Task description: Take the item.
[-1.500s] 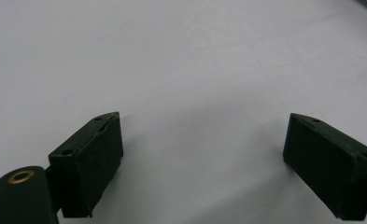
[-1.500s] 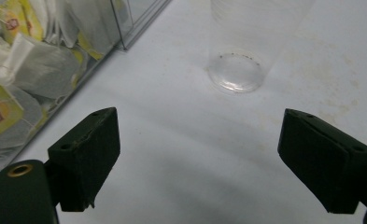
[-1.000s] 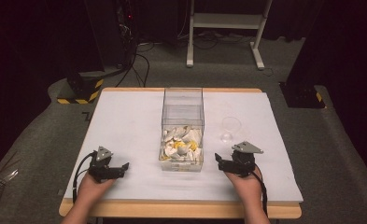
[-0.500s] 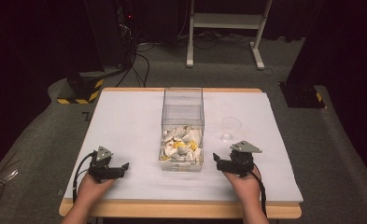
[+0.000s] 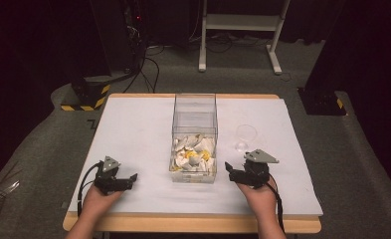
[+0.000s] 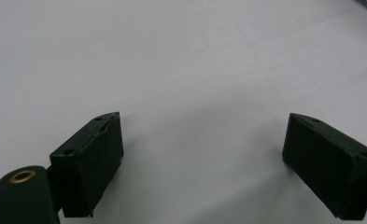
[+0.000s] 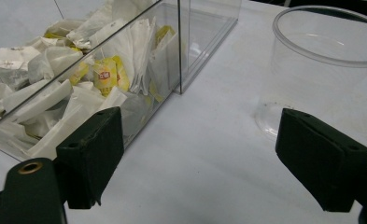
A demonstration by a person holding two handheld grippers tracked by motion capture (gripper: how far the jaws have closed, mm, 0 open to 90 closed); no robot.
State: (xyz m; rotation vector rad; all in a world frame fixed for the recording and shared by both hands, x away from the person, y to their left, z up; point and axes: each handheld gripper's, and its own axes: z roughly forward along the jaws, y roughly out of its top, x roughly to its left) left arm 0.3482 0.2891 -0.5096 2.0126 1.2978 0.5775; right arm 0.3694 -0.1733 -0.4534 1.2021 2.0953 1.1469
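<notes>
A clear plastic box stands mid-table, its near half heaped with white and yellow sachets. A clear plastic cup stands upright to the box's right. My left gripper rests open low over the bare white table near the front left, nothing between its jaws. Just right of the box's near corner is my right gripper, open and empty, its jaws spread toward the gap between box and cup.
The white tabletop has free room left of the box and behind the cup. Its wooden front edge lies near the person's hands. Beyond the table are a dark floor, cables and a white stand.
My right gripper has edged slightly left toward the box. The left gripper has stayed put.
</notes>
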